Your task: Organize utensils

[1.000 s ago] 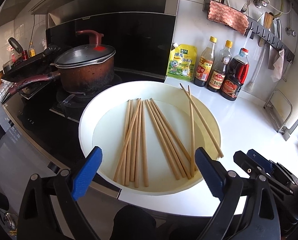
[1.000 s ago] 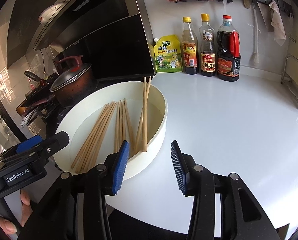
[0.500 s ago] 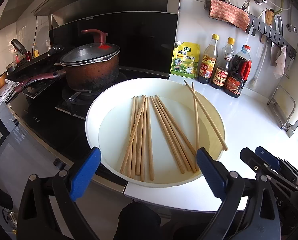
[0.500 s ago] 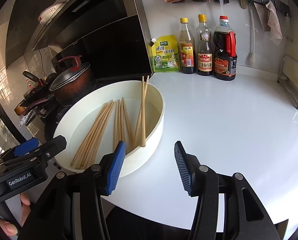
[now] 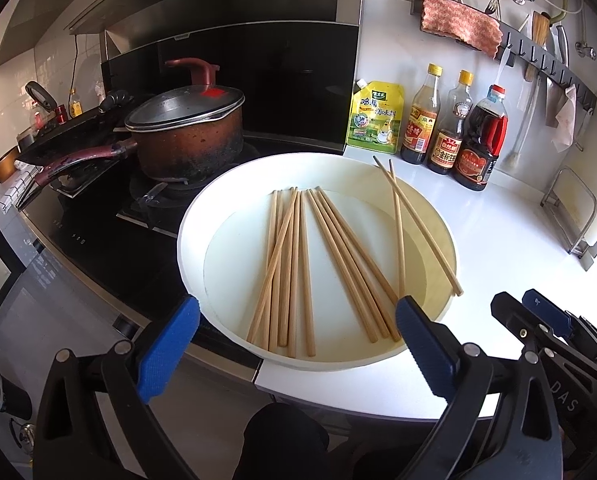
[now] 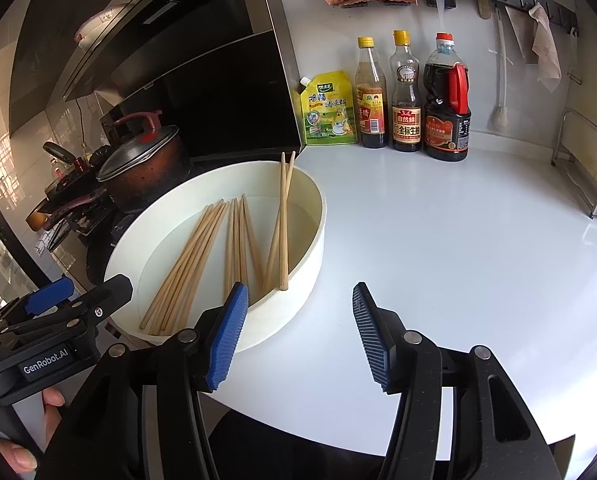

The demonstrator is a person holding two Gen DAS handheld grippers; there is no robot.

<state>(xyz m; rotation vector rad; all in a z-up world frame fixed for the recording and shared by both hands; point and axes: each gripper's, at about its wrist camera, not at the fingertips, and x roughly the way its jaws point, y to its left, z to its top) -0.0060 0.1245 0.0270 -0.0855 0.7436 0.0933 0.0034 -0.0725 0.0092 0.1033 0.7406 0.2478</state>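
Chopsticks (image 5: 294,268) lie in the white bowl (image 5: 186,240) on the table (image 6: 458,240). Left tongs (image 5: 294,344) wide open, empty, at the bowl's near rim. Right tongs (image 6: 298,336) opening, empty, beside it.

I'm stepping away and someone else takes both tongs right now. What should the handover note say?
Left tongs: open, empty, just short of the near rim of the white basin.
Right tongs: jaws opening, nothing between them, over the white counter by the basin's near wall.
Chopsticks: all in the basin, most flat on its bottom in two loose bunches; one pair leans on the rim nearer the sauce bottles.
Done: nothing picked up or sorted yet.
Left: take the chopsticks out and organize them; where they belong is not visible.
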